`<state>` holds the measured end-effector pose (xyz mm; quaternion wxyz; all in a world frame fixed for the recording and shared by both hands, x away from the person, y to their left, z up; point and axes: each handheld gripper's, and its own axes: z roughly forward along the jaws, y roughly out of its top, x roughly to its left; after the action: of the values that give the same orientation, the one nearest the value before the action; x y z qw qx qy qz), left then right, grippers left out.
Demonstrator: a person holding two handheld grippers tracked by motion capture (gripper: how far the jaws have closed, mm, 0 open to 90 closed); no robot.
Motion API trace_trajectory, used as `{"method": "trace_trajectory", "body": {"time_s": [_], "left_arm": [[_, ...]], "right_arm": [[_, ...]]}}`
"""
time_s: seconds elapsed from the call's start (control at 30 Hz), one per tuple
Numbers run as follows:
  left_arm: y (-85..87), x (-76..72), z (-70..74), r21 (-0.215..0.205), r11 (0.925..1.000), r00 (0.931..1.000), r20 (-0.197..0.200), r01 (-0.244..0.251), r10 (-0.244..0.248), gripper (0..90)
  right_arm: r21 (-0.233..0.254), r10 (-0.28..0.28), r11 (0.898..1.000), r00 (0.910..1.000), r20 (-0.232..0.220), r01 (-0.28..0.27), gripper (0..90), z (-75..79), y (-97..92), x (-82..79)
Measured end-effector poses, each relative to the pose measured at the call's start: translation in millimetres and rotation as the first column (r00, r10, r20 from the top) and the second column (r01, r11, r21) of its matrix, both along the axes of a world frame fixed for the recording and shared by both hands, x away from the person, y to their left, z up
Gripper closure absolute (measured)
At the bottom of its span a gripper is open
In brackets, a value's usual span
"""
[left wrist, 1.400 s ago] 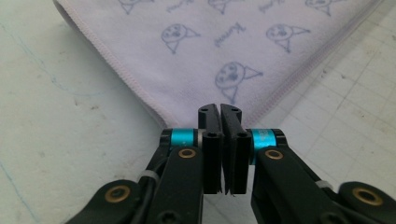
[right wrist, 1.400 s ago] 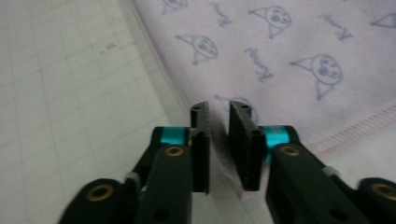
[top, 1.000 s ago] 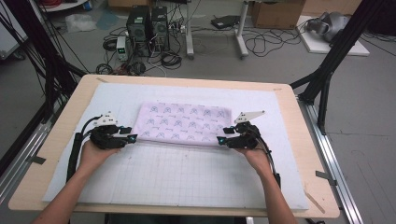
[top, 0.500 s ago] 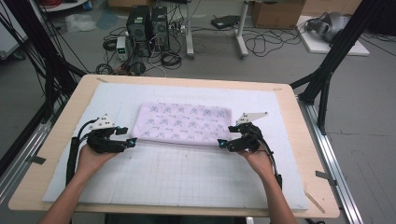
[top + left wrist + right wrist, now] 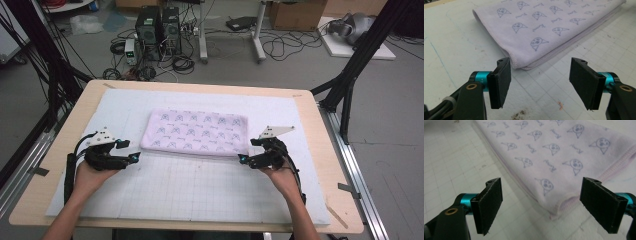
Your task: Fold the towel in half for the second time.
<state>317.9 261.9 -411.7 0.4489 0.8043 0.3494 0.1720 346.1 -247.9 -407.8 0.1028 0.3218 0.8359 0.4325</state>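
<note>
A folded lilac towel with a small printed pattern lies flat on the white gridded mat. My left gripper sits just off the towel's near left corner and my right gripper just off its near right corner. In the left gripper view the gripper is open, with the towel's corner a little ahead of the pads. In the right gripper view the gripper is also open, facing the towel's corner. Both pairs of jaws have just been opening, and nothing is between them.
The mat covers a wooden table. Black frame struts stand at both sides. Computer cases and cables lie on the floor beyond the far edge. Bare mat lies in front of the towel.
Both grippers have drawn back a little from the towel's near corners, and their jaws stand wider. The towel lies still.
</note>
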Motion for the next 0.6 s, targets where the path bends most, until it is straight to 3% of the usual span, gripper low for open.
{"method": "trace_trajectory", "body": {"time_s": [0.2,0.6], "left_arm": [[3.3,-11.5,-2.0,-0.003,0.9999,0.9999,0.002,-0.017,0.017,33.9],[6.3,-34.1,-6.1,-0.001,0.9997,0.9996,0.009,-0.025,0.025,33.0]], "right_arm": [[-0.001,-0.029,1.0,0.9996,-0.004,0.029,16.2,-8.3,-12.9,-12.4],[0.025,-0.057,0.998,0.9979,0.03,0.056,15.5,-12.6,-34.0,-43.5]]}}
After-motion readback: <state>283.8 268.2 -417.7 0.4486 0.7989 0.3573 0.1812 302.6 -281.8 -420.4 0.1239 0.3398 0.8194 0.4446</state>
